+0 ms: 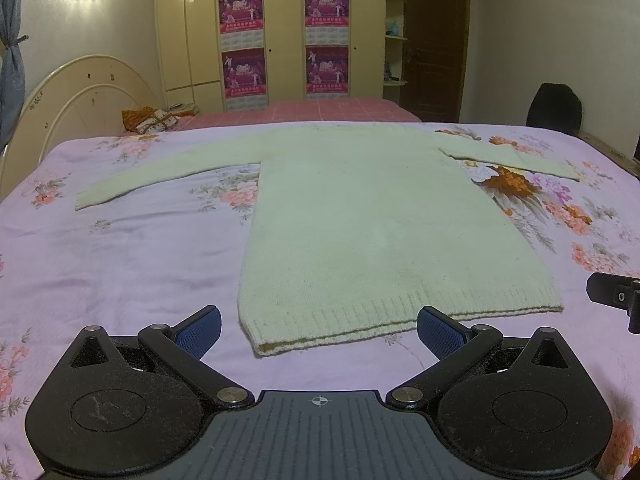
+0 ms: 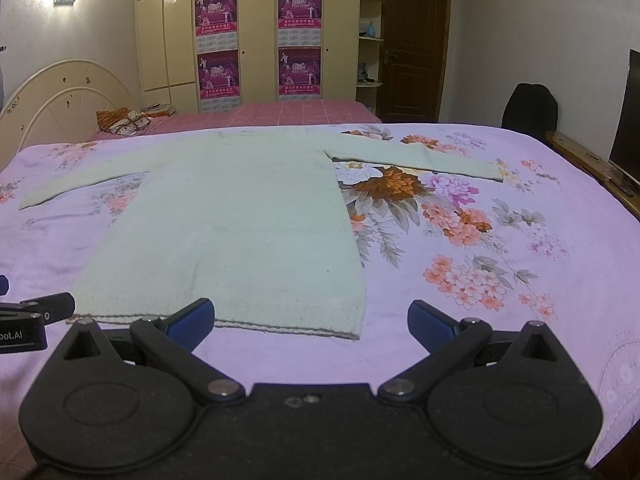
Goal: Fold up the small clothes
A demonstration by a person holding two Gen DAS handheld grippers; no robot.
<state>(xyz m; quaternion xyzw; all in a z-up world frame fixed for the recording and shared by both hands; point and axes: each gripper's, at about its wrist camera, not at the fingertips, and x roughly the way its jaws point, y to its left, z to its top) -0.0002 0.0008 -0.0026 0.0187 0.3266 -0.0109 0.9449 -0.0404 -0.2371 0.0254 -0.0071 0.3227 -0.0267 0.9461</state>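
Nearest to the cameras, the left gripper (image 1: 319, 330) hangs with its blue-padded fingers spread wide and holding nothing, just before the left corner of the hem. The right gripper (image 2: 311, 324) is spread wide and empty as well, and it faces the right corner of the hem.

The pale green knitted sweater (image 1: 372, 216) lies flat on the lilac flowered bedsheet (image 1: 120, 272), with its ribbed hem (image 1: 400, 314) towards the grippers and the neck at the far side. The left sleeve (image 1: 160, 174) and the right sleeve (image 2: 416, 156) stretch out to the sides.

The folding seems not yet begun. To do it well, I think each gripper should pinch both layers of the knit together, at matching points, and lift only a little. Knit stretches easily, so a slow and even movement will keep the edges straight.
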